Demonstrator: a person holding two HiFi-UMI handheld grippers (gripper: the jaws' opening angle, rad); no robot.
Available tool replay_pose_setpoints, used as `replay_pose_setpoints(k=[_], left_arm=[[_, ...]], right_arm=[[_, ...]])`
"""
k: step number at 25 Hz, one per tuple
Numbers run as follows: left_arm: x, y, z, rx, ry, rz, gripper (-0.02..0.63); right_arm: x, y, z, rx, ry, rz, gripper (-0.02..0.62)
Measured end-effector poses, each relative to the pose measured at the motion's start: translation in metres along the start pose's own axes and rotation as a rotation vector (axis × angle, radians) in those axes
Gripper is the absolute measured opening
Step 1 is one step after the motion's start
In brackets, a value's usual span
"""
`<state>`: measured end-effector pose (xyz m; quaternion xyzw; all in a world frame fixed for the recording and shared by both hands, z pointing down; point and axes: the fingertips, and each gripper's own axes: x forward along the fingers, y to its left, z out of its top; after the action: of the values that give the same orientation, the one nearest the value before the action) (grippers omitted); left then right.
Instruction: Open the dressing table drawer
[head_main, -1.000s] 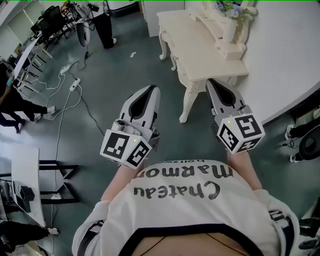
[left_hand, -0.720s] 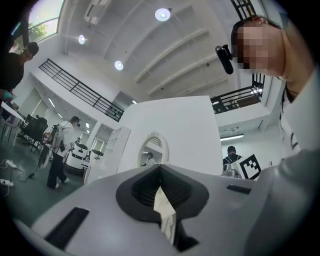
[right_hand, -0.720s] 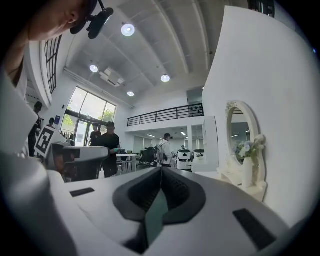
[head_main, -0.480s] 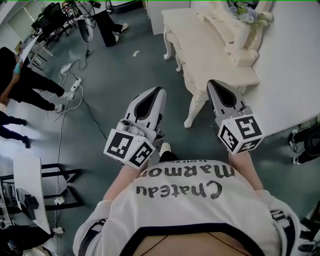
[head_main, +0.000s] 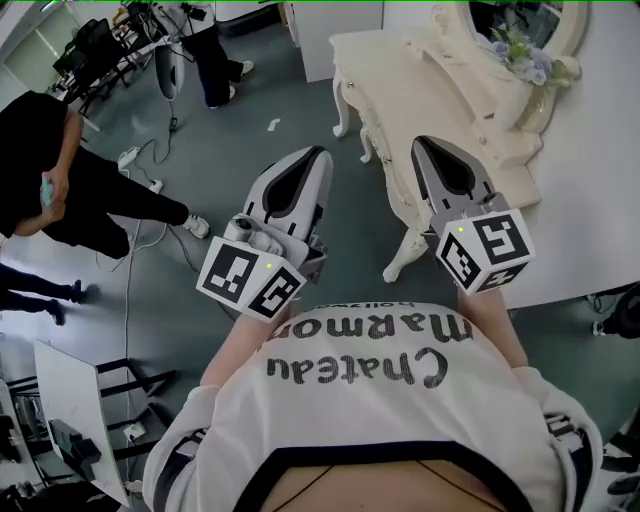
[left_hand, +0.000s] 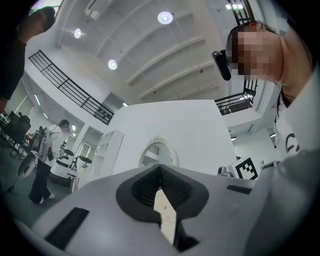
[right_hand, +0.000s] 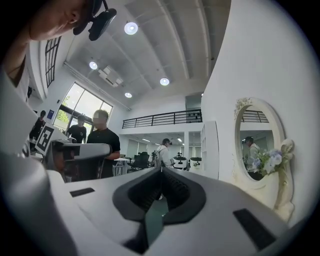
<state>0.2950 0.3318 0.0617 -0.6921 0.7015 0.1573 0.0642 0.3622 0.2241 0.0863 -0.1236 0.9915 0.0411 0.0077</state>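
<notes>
The desk (head_main: 400, 80) has come closer as I walk up. My left hand-held gripper (head_main: 308, 160) and right hand-held gripper (head_main: 428, 150) are both closed and empty, the drawer not yet reached.

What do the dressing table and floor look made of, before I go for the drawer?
Dressing table: likely painted wood, cream with a satin finish. The carved curved legs and moulded edges suggest it, though moulded resin is possible.
Floor: a smooth grey-green coating, perhaps epoxy or vinyl. It looks seamless with a soft sheen.
</notes>
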Motion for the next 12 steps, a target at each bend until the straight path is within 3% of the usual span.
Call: replay_pose_setpoints(k=[12], left_arm=[[0.052,0.102,-0.044,-0.083,0.072,0.002,0.021]], right_arm=[[0.122,-0.031,-0.041,0.04,0.056,0.025,0.028]])
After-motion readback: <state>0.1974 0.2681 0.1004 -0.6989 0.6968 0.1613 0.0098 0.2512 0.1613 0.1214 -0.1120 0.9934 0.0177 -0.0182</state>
